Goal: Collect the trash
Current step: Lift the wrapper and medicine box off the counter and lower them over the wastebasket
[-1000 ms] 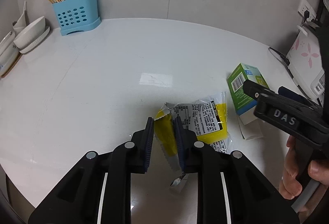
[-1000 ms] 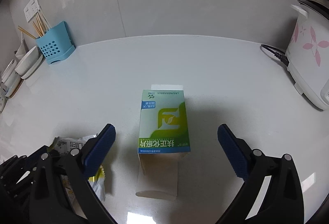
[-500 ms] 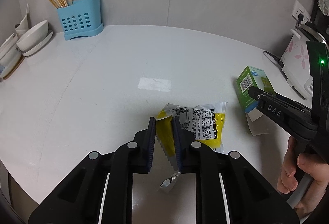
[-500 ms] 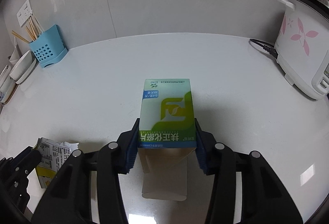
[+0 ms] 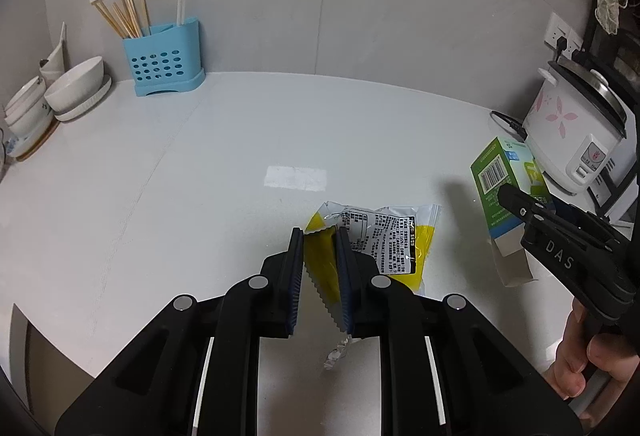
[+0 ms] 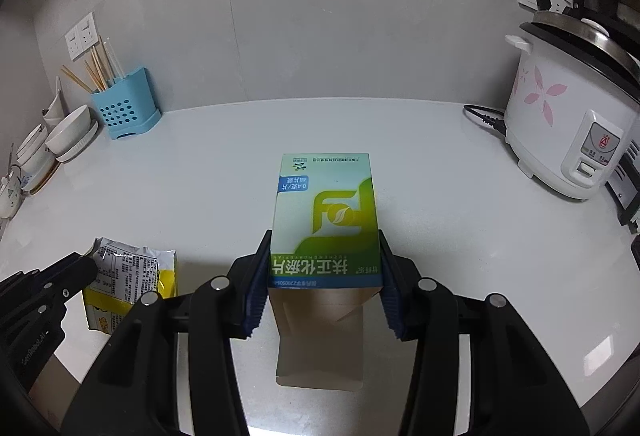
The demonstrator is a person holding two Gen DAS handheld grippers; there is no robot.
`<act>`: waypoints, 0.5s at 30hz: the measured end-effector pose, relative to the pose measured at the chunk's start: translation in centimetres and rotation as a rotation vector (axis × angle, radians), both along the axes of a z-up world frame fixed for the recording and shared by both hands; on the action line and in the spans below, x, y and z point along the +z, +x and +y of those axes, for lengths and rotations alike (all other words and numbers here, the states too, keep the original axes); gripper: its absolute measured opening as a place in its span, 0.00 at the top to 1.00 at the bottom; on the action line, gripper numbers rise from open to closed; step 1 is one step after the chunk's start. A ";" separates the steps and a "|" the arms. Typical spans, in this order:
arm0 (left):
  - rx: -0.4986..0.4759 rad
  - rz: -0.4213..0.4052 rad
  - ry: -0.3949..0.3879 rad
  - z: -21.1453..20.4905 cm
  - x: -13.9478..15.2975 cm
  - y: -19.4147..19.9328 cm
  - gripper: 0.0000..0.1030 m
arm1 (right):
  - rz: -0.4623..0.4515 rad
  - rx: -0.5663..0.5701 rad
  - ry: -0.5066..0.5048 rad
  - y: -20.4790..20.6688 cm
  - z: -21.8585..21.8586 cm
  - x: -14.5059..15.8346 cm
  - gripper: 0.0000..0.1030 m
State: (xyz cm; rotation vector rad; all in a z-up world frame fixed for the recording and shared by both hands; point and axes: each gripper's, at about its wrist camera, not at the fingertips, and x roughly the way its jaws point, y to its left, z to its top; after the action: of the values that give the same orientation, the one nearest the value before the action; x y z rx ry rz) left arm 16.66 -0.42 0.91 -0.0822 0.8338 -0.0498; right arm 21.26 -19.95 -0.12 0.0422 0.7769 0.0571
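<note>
A yellow and silver snack wrapper (image 5: 384,240) hangs off the white counter, pinched by its serrated edge in my left gripper (image 5: 319,268), which is shut on it. In the right wrist view the same wrapper (image 6: 132,272) shows at the lower left beside the left gripper's dark fingers (image 6: 60,276). A green and white carton (image 6: 326,220) with its bottom flap hanging open sits between the pads of my right gripper (image 6: 322,284), which is shut on its sides. The carton (image 5: 504,191) appears lifted at the right of the left wrist view, under the right gripper's fingers (image 5: 520,203).
A blue utensil holder (image 5: 162,63) with chopsticks stands at the back left, next to stacked white bowls (image 5: 72,91). A white rice cooker (image 6: 572,119) with a black cord (image 6: 484,115) stands at the right. A hand (image 5: 580,360) holds the right gripper's handle.
My right gripper closed from wide open onto the carton and raised it off the counter. My left gripper rose with the wrapper, so the counter looks farther away.
</note>
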 end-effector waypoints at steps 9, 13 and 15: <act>0.000 -0.060 0.011 -0.1 3.4 -4.9 0.85 | -0.046 0.029 0.007 -5.2 -0.2 3.0 0.56; 0.024 -0.099 0.043 -0.1 4.5 -7.9 0.85 | -0.072 0.050 0.016 -8.3 -0.2 4.0 0.56; 0.026 -0.113 0.049 -0.2 4.9 -9.5 0.85 | -0.089 0.061 0.017 -10.1 0.0 4.4 0.56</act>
State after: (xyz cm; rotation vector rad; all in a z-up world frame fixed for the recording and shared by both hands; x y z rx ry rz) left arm 7.16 -0.60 5.85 -0.0442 0.7206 -0.0092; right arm 11.20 -20.00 4.27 0.0320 0.6889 0.1229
